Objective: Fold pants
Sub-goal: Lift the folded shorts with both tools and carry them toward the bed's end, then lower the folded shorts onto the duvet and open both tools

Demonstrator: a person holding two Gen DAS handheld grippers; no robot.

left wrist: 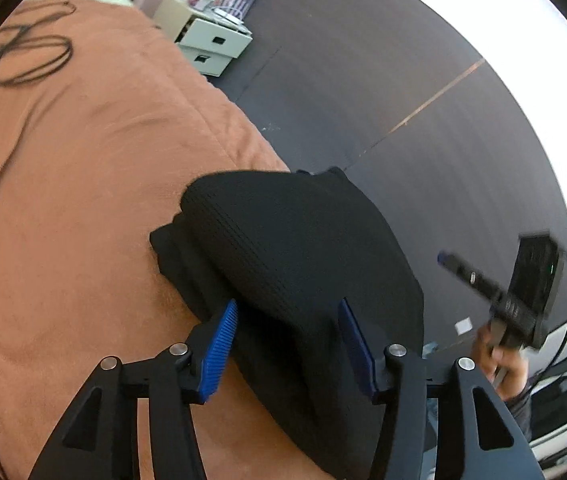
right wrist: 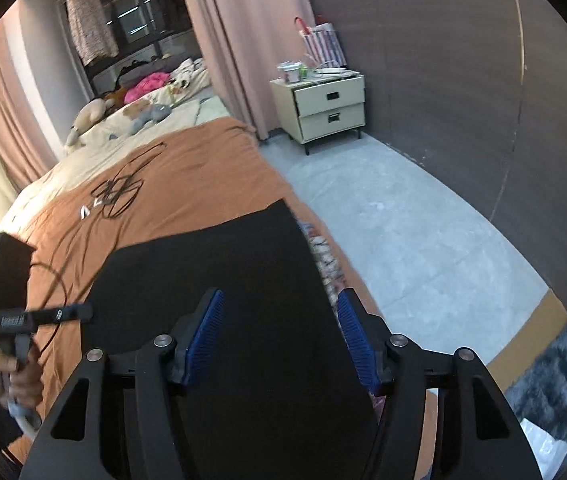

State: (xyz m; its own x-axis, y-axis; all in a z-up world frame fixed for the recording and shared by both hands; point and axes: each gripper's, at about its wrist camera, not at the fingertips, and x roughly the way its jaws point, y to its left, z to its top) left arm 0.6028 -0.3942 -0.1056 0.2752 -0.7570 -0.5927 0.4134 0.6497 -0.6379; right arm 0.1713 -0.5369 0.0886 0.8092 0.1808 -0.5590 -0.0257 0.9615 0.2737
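The bed [right wrist: 211, 148], spread with an orange blanket [left wrist: 83, 168], serves as the folding surface; the black pants [left wrist: 295, 264] lie near its edge at about 3 o'clock of the mattress in the left wrist view, close to the grey floor [right wrist: 403, 232], probably so the person standing there can reach them with both tools. A coil of black cable [left wrist: 23, 60] sits well apart at 10 o'clock on the blanket, out of the way of the cloth.

The pants look already folded into a compact bundle — a ribbed upper layer draped over flatter layers whose stacked edges show at 9 o'clock of the bundle. From the right wrist view the same garment reads as a flat, dark slab with a fairly straight far edge at 12 o'clock. The fold seems close to finished, judging by that tidy outline.

The left claw [left wrist: 287, 344] stands released, its blue pads [left wrist: 219, 352] spread either side of the near part of the bundle; the cloth lies between them but neither pad appears to press it. The right claw [right wrist: 281, 340] is likewise released, jaws apart over the dark fabric with nothing pinched. Each tool shows in the other's camera — the right one at 3 o'clock, the left at 9 o'clock — held in a hand [right wrist: 11, 376] and blurred.

At 12 o'clock beyond the bed stands a pale two-drawer nightstand [right wrist: 323, 108], beside pink curtains [right wrist: 235, 40].
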